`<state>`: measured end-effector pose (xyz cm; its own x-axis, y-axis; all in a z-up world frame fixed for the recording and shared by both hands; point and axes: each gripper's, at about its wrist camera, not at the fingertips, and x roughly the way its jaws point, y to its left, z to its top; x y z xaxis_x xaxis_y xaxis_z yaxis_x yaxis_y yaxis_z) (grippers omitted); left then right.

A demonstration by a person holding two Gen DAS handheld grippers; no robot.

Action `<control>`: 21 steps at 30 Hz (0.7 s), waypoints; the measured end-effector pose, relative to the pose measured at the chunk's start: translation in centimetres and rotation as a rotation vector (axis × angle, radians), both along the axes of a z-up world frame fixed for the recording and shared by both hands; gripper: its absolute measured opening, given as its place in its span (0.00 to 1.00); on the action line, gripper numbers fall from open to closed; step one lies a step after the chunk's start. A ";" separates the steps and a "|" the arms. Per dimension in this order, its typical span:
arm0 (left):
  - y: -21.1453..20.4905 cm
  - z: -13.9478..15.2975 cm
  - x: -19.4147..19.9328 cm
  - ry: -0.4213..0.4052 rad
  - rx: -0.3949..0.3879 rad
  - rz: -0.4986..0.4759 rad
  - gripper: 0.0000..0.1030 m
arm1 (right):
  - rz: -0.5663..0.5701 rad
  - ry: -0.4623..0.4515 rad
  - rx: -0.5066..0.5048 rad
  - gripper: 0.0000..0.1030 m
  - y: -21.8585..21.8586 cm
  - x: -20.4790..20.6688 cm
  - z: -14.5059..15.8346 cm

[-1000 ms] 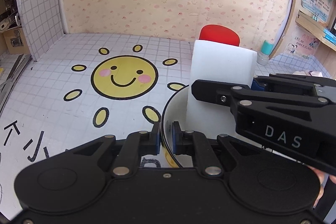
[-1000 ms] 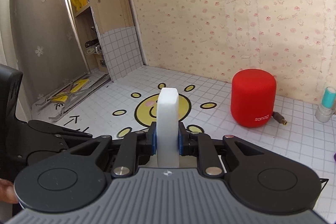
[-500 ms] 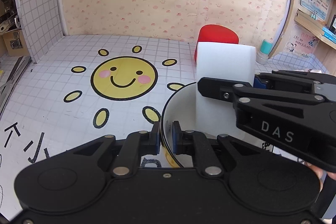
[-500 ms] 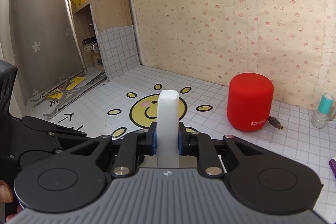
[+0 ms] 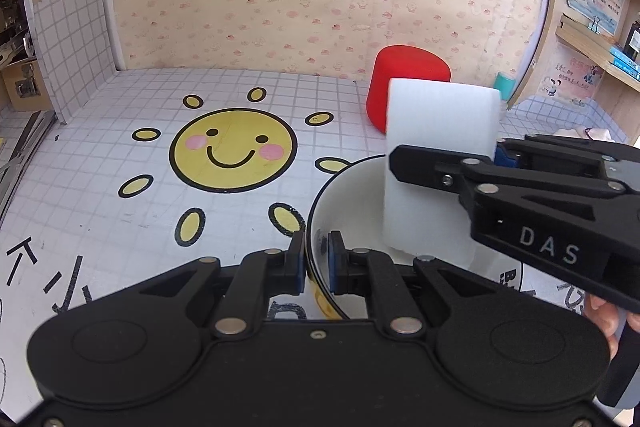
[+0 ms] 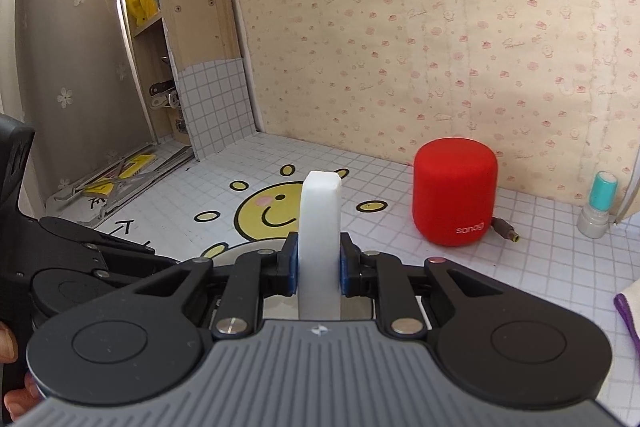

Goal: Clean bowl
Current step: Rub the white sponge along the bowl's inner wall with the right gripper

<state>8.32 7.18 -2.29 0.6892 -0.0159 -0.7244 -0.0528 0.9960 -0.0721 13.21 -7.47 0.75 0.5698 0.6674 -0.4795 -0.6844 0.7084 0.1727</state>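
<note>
A white bowl [image 5: 352, 195] with a thin black rim sits on the tiled tabletop at the lower right of the left wrist view. My left gripper [image 5: 317, 265] is shut on its near rim. A white sponge block [image 5: 434, 163] stands on end inside the bowl, its lower end against the bowl's inner surface. My right gripper [image 6: 319, 269] is shut on that sponge [image 6: 320, 223] and reaches in from the right. In the right wrist view only a grey sliver of the bowl [image 6: 240, 251] shows behind the fingers.
A red cylindrical speaker [image 6: 455, 191] with a cable stands behind the bowl. A small teal-capped bottle [image 6: 598, 205] is at the far right. A sun face [image 5: 233, 149] is printed on the tabletop. Wooden shelves flank both sides. A purple object [image 6: 628, 319] lies at the right edge.
The sponge and my right gripper have shifted slightly to the right inside the bowl. My left gripper keeps its hold on the rim without moving.
</note>
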 end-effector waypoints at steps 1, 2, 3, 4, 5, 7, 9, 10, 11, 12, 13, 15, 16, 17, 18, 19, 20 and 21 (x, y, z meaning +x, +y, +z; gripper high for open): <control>0.0 0.0 0.0 -0.001 0.002 -0.001 0.11 | 0.014 0.013 0.012 0.20 0.3 0.2 0.0; 0.0 0.0 0.0 -0.002 0.003 -0.002 0.11 | 0.020 0.020 0.017 0.20 0.4 0.3 0.0; 0.0 0.0 0.0 -0.003 0.004 -0.003 0.11 | 0.027 0.027 0.023 0.20 0.6 0.3 0.1; 0.0 -0.1 0.0 -0.003 0.004 -0.004 0.11 | 0.037 0.033 0.033 0.20 0.7 0.4 0.2; 0.0 -0.1 0.0 -0.003 0.005 -0.005 0.11 | 0.048 0.046 0.046 0.20 0.8 0.5 0.3; -0.6 -0.1 0.1 -0.003 0.008 0.005 0.11 | 0.074 0.069 0.073 0.20 1.1 0.7 0.5; -1.1 -0.1 0.1 -0.002 0.009 0.015 0.11 | 0.086 0.061 0.070 0.20 1.6 0.6 0.7; -1.1 -0.1 0.2 -0.002 0.008 0.018 0.11 | 0.091 0.057 0.068 0.20 1.8 0.5 0.7; -0.9 -0.1 0.1 -0.002 0.004 0.017 0.11 | 0.090 0.052 0.061 0.20 2.0 0.4 0.7; -0.7 -0.1 0.1 -0.003 0.000 0.016 0.11 | 0.083 0.047 0.054 0.20 2.0 0.3 0.7; -0.7 -0.1 0.1 -0.004 0.000 0.017 0.11 | 0.071 0.040 0.045 0.20 1.9 0.3 0.7; -0.8 -0.2 0.1 -0.003 0.004 0.023 0.12 | 0.044 0.022 0.022 0.20 1.7 0.1 0.6; -0.8 -0.2 0.1 -0.003 0.006 0.026 0.12 | 0.028 0.014 0.007 0.20 1.4 0.0 0.5; -0.8 -0.2 0.0 -0.003 0.005 0.030 0.12 | 0.013 0.008 -0.006 0.20 1.2 -0.1 0.5; -0.8 -0.2 0.0 -0.002 0.004 0.035 0.12 | 0.001 0.006 -0.014 0.20 0.9 -0.2 0.4; -0.8 -0.2 -0.1 -0.001 0.001 0.041 0.12 | -0.014 0.000 -0.020 0.20 0.5 -0.4 0.4; -0.8 -0.2 -0.1 -0.001 0.001 0.047 0.12 | -0.029 -0.007 -0.027 0.20 0.1 -0.6 0.4; -0.8 -0.2 -0.2 -0.001 0.001 0.054 0.12 | -0.043 -0.017 -0.034 0.20 -0.2 -0.9 0.4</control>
